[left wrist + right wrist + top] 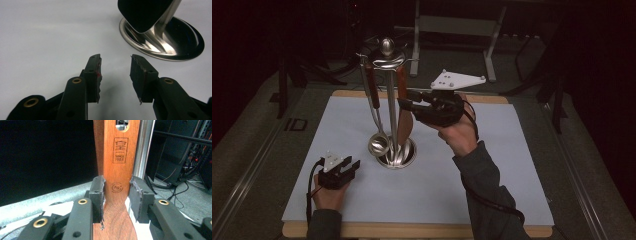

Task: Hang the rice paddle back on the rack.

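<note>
A steel utensil stand (390,107) rises from a round base (408,156) at the middle of the pale mat. A steel ladle (378,144) and a wooden spatula (405,125) hang from its top ring. My right gripper (404,102) reaches in from the right and is shut on the spatula's handle. In the right gripper view both pads press the sides of the wooden spatula (117,170), with the stand's pole (143,150) just behind. My left gripper (352,165) rests low on the mat at the front left, open and holding nothing, pointing toward the base (175,42).
The pale mat (492,170) lies on a wooden table top (412,231). Metal frame legs (492,45) and dark equipment stand beyond the far edge. In the left gripper view, the ladle's dark bowl (145,15) hangs above the base.
</note>
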### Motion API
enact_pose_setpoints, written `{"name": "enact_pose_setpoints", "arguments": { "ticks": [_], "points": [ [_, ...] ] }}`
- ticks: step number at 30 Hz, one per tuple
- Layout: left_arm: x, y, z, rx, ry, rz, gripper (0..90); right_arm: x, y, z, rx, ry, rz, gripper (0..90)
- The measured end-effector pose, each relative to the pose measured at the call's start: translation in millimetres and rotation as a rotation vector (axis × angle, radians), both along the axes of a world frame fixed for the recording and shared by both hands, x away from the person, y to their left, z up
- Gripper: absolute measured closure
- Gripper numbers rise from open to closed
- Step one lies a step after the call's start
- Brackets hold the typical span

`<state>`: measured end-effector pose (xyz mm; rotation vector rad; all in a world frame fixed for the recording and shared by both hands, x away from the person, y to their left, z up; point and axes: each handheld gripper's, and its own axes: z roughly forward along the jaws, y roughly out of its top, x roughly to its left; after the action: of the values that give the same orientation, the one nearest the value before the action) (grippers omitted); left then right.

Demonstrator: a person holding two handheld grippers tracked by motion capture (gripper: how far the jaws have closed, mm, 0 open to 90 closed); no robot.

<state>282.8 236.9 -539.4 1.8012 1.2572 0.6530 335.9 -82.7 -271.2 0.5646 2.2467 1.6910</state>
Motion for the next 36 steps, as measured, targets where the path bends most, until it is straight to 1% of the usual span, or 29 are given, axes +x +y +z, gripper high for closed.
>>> {"name": "enact_pose_setpoints", "arguments": {
  "ticks": [4,11,18,29,33,36],
  "points": [
    [-0.1,0.0,0.1,0.001,0.001,0.0,60.8,-0.2,2.7,0.4,-0.005,0.001,-0.008,65.9],
    [-0.1,0.0,0.1,0.0,0.001,0.001,60.7,0.6,9.0,-0.1,-0.032,-0.01,-0.052,65.9],
    [0.0,0.2,0.0,-0.002,0.0,0.001,60.7,2.9,13.2,-3.0,-0.054,0.006,-0.06,64.7],
    [-0.1,0.0,0.0,-0.001,-0.001,0.001,60.7,5.1,6.4,-7.2,-0.057,0.025,-0.059,63.6],
    [-0.1,0.0,0.0,-0.001,-0.001,0.002,60.7,5.7,2.5,-10.1,-0.081,0.03,-0.051,62.7],
    [-0.2,0.0,0.0,-0.001,-0.001,0.002,60.6,6.3,-1.2,-12.4,-0.09,0.039,-0.05,62.0]
  ]
}}
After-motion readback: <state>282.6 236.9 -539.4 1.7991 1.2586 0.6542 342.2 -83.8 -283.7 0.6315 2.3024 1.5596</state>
